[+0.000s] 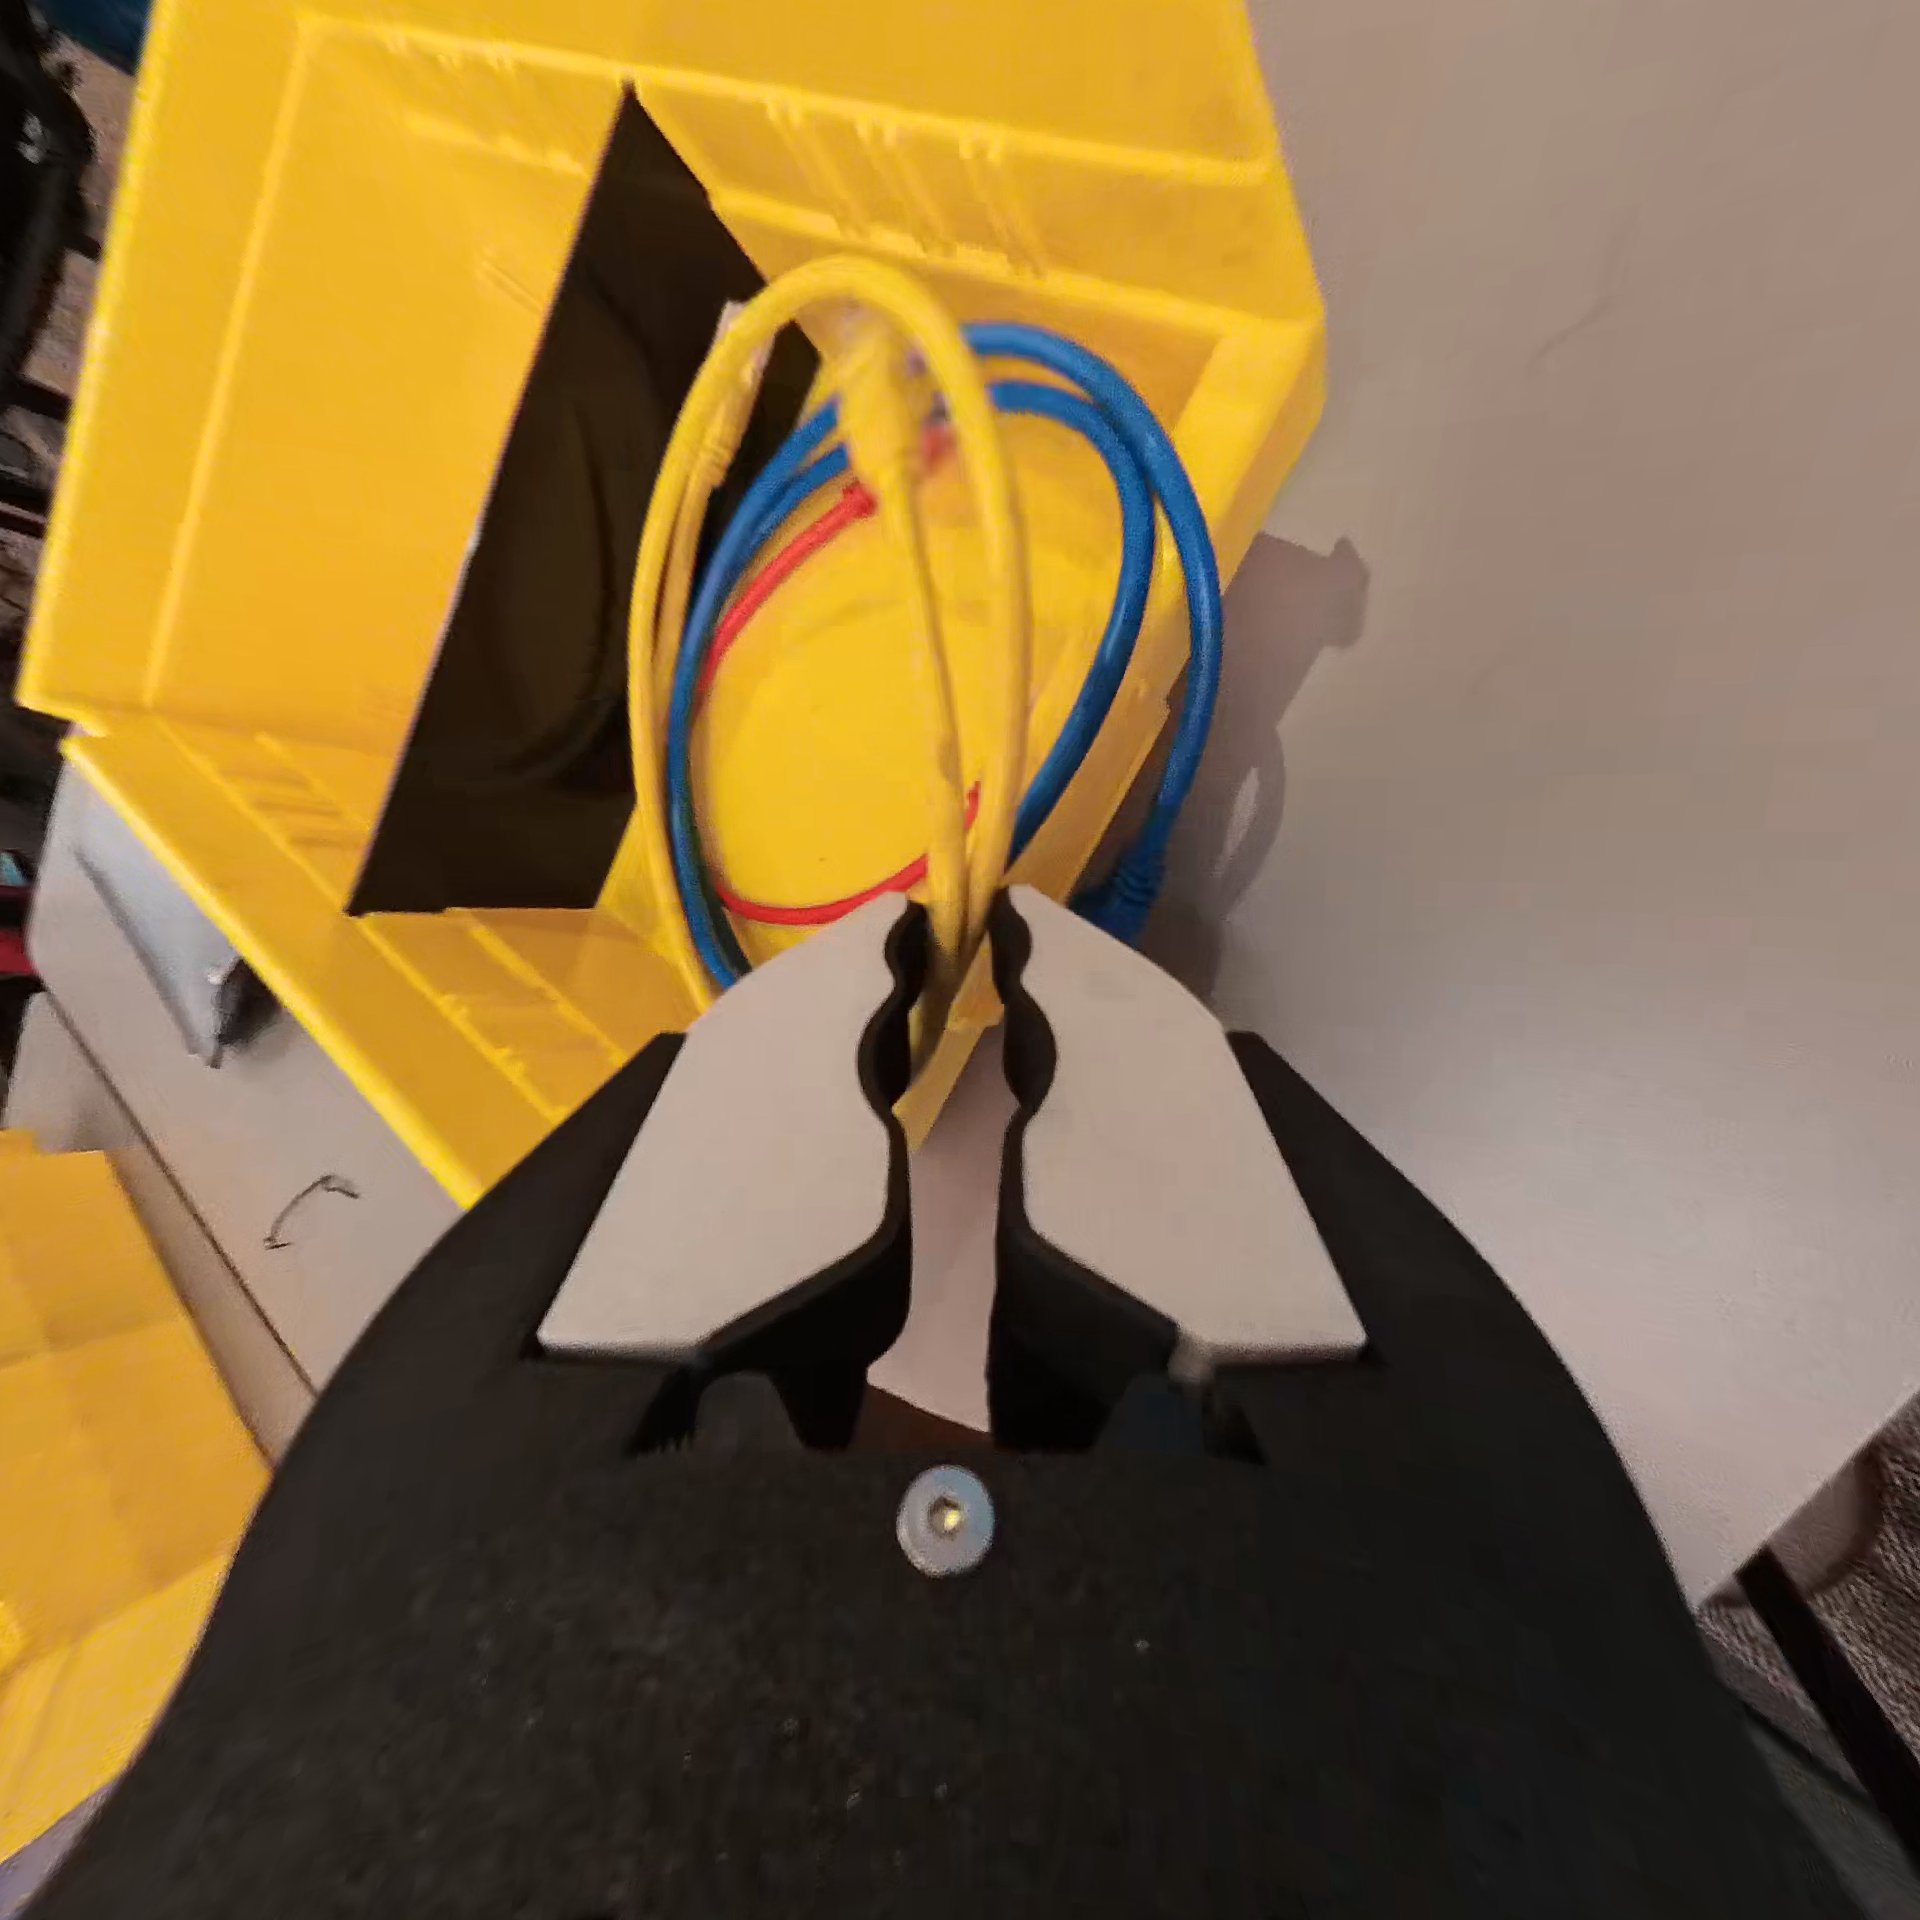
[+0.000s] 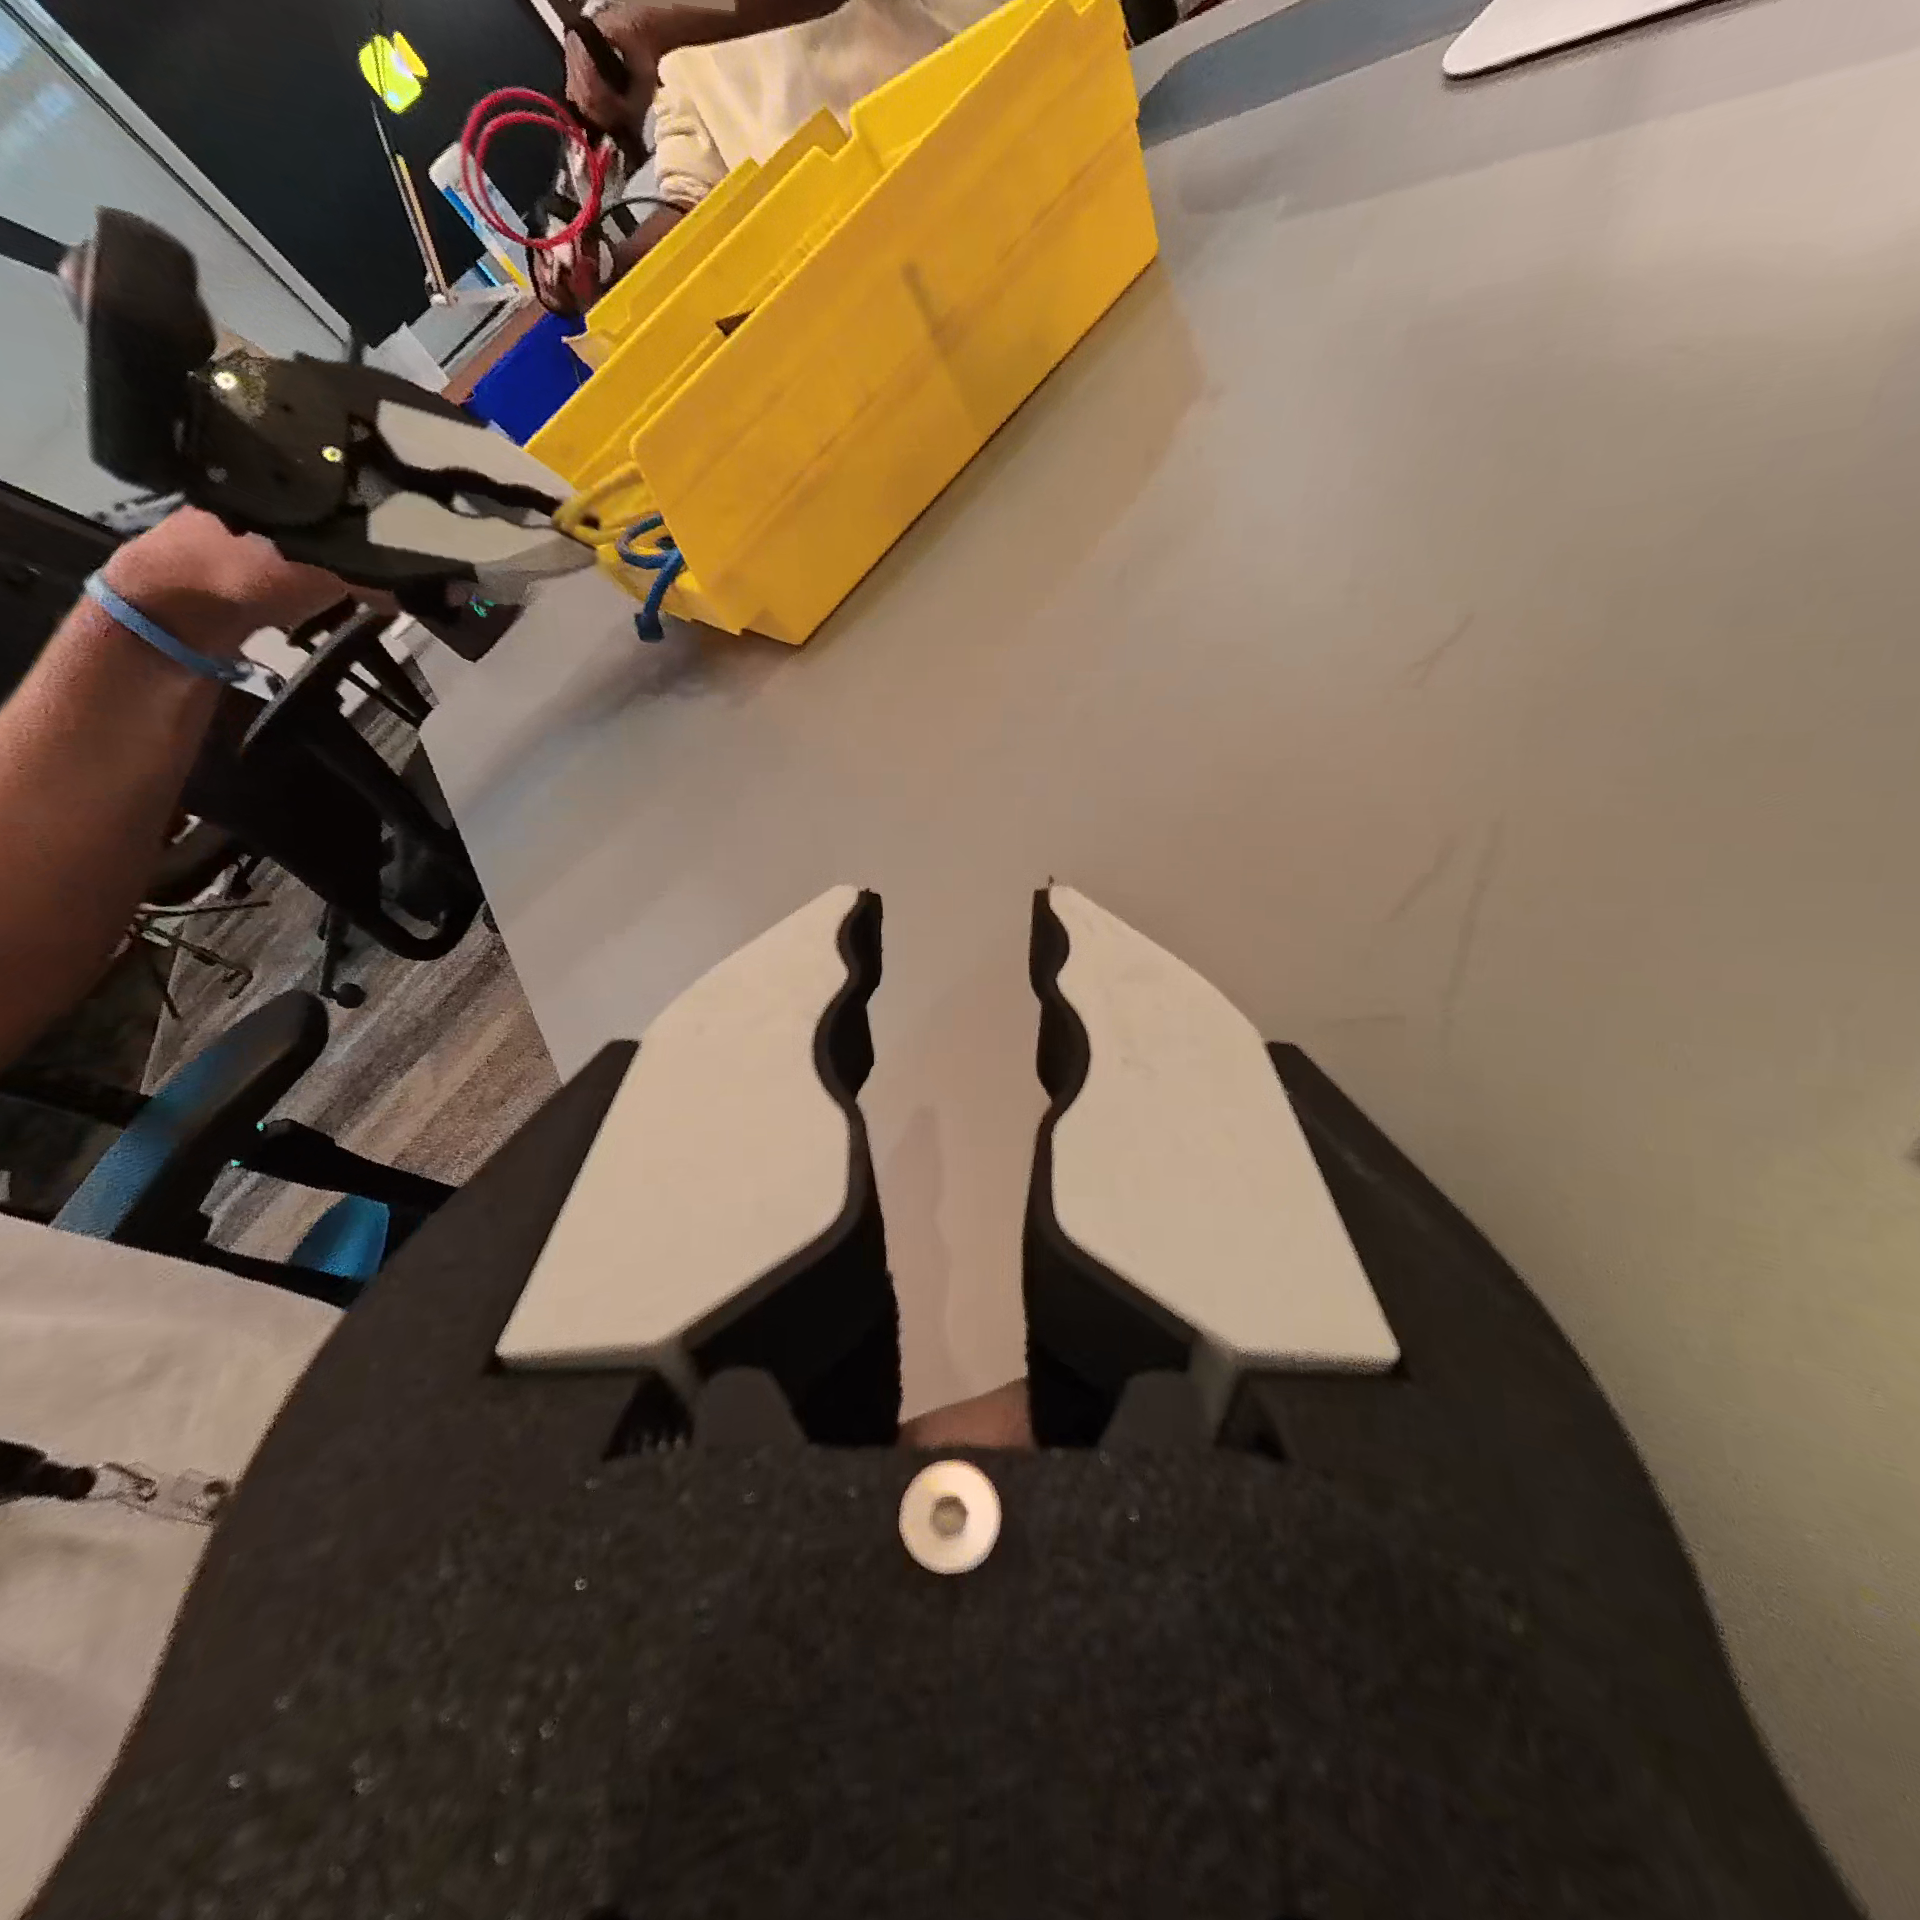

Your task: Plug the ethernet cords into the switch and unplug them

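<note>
My left gripper (image 1: 958,920) is shut on a looped yellow ethernet cord (image 1: 940,582), held over the near end of a yellow bin (image 1: 312,436). The cord's plugs hang near the loop's top. A blue cord (image 1: 1164,582) and a red cord (image 1: 748,613) lie coiled in the bin; the blue one's plug hangs over the rim. A black divider (image 1: 540,644) stands in the bin. No switch shows. My right gripper (image 2: 956,914) is open and empty above the grey table (image 2: 1455,623). The right wrist view shows the left gripper (image 2: 566,525) at the bin (image 2: 883,343).
A second yellow bin (image 1: 94,1403) sits at the lower left of the left wrist view. The table edge (image 2: 499,831) runs along the left, with office chairs (image 2: 343,831) beyond it. A person with red cables (image 2: 530,177) sits behind the bin. About 35 cm separates my left fingertips from my right.
</note>
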